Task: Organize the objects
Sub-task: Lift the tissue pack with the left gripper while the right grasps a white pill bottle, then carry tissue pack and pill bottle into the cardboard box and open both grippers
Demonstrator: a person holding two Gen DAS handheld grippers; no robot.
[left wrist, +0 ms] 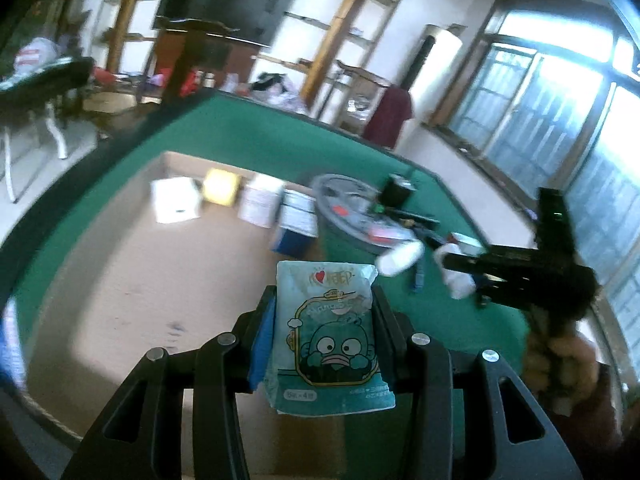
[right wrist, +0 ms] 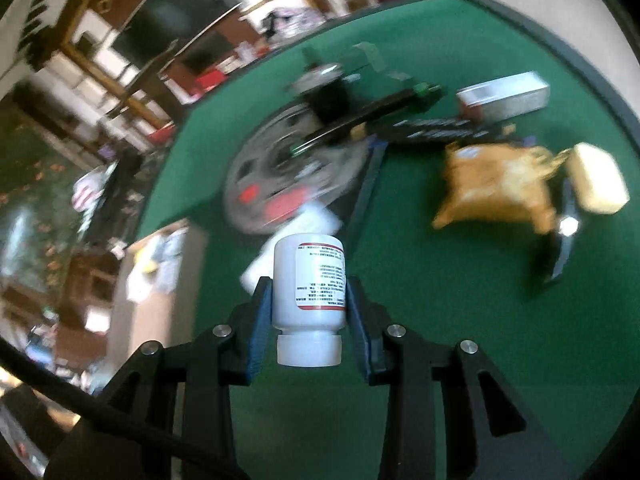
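Observation:
My left gripper (left wrist: pixel 324 300) is shut on a teal tissue pack (left wrist: pixel 330 336) with a cartoon face, held above the tan mat (left wrist: pixel 120 280) on the green table (left wrist: pixel 260 136). My right gripper (right wrist: pixel 308 292) is shut on a white pill bottle (right wrist: pixel 308 296), cap toward the camera, held above the green table (right wrist: pixel 440 320). The right gripper also shows in the left wrist view (left wrist: pixel 460 276), at the right, with the bottle (left wrist: pixel 456 272) in it.
White boxes (left wrist: pixel 176 200), a yellow box (left wrist: pixel 219 186) and packs stand along the mat's far edge. A grey round tray (right wrist: pixel 288 176) with clutter, a yellow pouch (right wrist: pixel 496 184), a silver box (right wrist: pixel 504 96) and a black remote (right wrist: pixel 432 128) lie on the table.

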